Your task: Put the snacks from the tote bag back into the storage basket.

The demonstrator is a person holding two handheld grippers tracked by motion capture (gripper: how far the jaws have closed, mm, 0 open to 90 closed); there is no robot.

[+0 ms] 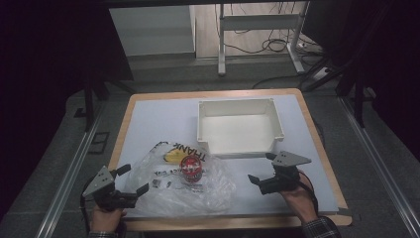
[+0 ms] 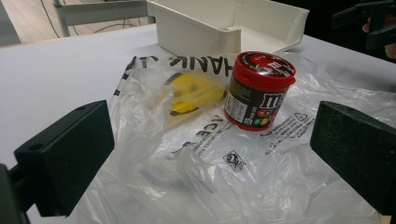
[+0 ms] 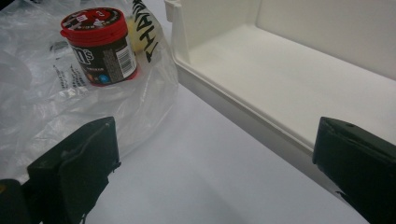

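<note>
While both of our grippers hang wide open and hold nothing, the risk lies in the plastic bag (image 1: 181,181) itself. Our left gripper (image 1: 130,181) sits at the bag's near-left edge, jaws spread toward the loose film; our right gripper (image 1: 261,168) hovers over bare table between the bag and the white bin (image 1: 239,127), just beside the bin's low front wall.

The red-lidded M&M's candy tub (image 2: 258,91) stands upright on or in the crumpled bag — we cannot tell from the film which — with a yellow item (image 2: 194,93) lying behind it under the printed plastic, near the bin's front corner.

If we pinch the film on the left and pull, we judge the tub could topple and roll, since it rests on slack, slippery plastic. If we close on the tub through a fold, the grip may slide. A fast right-hand reach could also knock the bin's front lip — or drag the bag along the table (image 1: 158,116).
</note>
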